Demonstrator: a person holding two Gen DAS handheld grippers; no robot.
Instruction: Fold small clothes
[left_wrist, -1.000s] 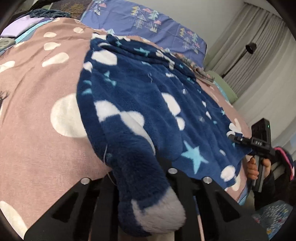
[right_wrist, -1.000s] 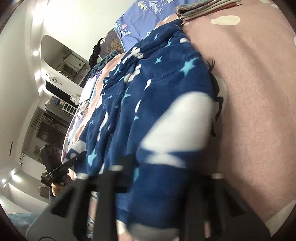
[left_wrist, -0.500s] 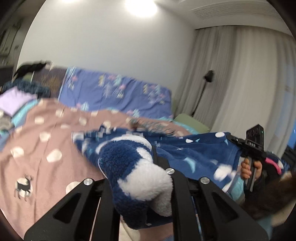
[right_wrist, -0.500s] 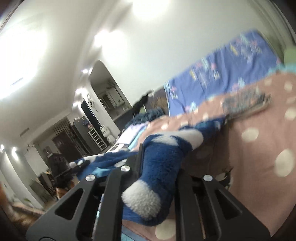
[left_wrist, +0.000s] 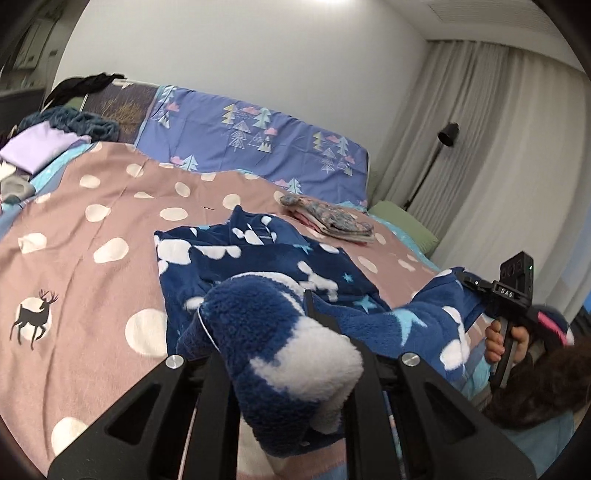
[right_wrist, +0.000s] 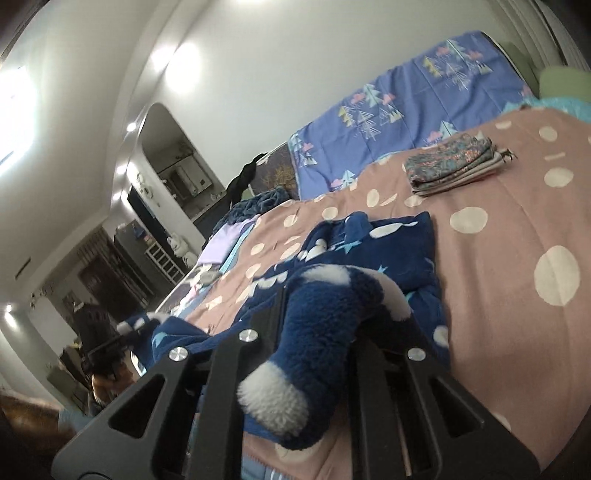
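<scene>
Taking the blue fleece (left_wrist: 258, 266) as the landmark: to its left the pink bedspread (left_wrist: 74, 229) lies bare, with a purple cloth (left_wrist: 37, 149) far off at the bed's far left corner. At the fleece's near left corner the left tool (left_wrist: 295, 369) is clamped tight on a cuff; at its near right corner the right tool (right_wrist: 314, 362) grips the other cuff just as tightly, and in the left view it shows in the person's hand (left_wrist: 504, 341) off the right of the fleece. A second ago the garment lay spread flat with both tools low at its near hem; now both corners are raised off the bed and the near half hangs slack between them, while the far half rests on the bedspread. This looks like the start of a fold carrying the near hem over toward the collar. Beyond the fleece to the right sits a folded stack (left_wrist: 328, 219), near but apart, so the fold should land short of it. Right of the fleece the bedspread is open up to the bed's edge, with curtains (left_wrist: 498, 147) beyond.
</scene>
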